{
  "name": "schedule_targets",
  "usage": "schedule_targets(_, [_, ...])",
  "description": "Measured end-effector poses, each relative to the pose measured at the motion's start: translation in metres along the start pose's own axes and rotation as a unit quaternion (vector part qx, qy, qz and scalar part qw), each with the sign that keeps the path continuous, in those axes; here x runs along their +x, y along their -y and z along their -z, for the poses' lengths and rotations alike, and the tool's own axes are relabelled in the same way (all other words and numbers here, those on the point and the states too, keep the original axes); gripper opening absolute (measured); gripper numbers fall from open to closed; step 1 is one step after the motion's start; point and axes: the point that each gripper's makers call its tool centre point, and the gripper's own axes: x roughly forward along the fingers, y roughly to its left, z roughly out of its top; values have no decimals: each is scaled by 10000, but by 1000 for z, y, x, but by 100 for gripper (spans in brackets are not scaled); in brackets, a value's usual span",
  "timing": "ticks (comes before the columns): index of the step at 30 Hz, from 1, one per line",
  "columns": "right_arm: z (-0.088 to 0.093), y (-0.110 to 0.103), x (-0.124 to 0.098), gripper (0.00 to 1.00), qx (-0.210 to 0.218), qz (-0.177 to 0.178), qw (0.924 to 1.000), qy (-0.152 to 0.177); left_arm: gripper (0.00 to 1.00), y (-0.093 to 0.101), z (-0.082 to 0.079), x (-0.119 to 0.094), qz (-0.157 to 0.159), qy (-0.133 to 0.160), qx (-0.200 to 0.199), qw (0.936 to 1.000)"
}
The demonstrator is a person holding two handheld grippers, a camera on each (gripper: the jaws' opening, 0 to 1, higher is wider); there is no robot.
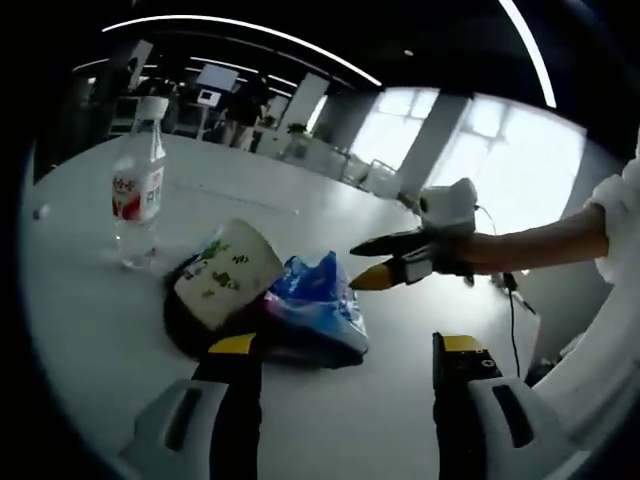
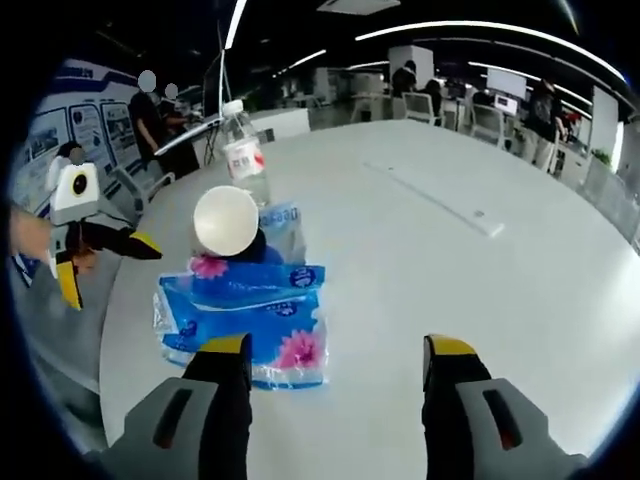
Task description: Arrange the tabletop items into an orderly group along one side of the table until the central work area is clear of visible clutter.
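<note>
A clear water bottle (image 1: 138, 195) with a red and white label stands on the white table (image 1: 90, 330). Beside it a white paper cup (image 1: 225, 272) with green print lies tipped on a dark item (image 1: 183, 318). A blue tissue packet (image 1: 318, 305) rests against them. My left gripper (image 1: 347, 346) is open, its left jaw just short of the packet. My right gripper (image 1: 358, 265) hovers open beyond the packet. In the right gripper view the packet (image 2: 245, 320) lies before my open right gripper (image 2: 337, 348), with the cup (image 2: 226, 222) and bottle (image 2: 245, 150) behind. The left gripper (image 2: 108, 268) is open at the left.
A flat pale strip (image 2: 430, 200) lies on the table (image 2: 480, 290) to the right of the items. The table edge (image 2: 110, 300) runs close on the left of the packet. Chairs (image 2: 485, 120), desks and standing people fill the room behind.
</note>
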Motion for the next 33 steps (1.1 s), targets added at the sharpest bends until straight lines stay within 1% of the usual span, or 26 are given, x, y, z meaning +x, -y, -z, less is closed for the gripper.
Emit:
schedule_targets(5, [3, -3, 4, 61, -8, -170, 9999, -22, 64, 3, 5, 11, -24, -12, -170, 9999])
schedule_targets(9, [5, -4, 8, 58, 14, -264, 9996, -29, 63, 4, 8, 18, -32, -43, -198, 9998])
schedule_targets(14, [5, -12, 11, 45, 120, -509, 9986, 5, 61, 2, 11, 26, -85, -101, -323, 9994])
schedule_targets(16, [6, -13, 12, 44, 139, -536, 9985, -24, 60, 1, 13, 30, -111, -133, -368, 9992])
schedule_targets(19, [6, -16, 14, 37, 277, -619, 9977, -7, 60, -2, 16, 34, -180, -200, -334, 9991])
schedule_targets(23, [8, -18, 15, 32, 302, -684, 9972, -61, 59, -3, 16, 40, -157, -260, -365, 9989])
schedule_targets(28, [12, -22, 18, 25, 315, -763, 9965, -129, 52, -8, 18, 43, -236, -280, -503, 9981])
schedule_targets(31, [14, -24, 19, 15, 328, -807, 9961, -157, 49, -12, 20, 44, -325, -332, -564, 9973])
schedule_targets(33, [14, -25, 20, 10, 374, -841, 9957, -146, 44, -15, 20, 44, -363, -360, -564, 9971])
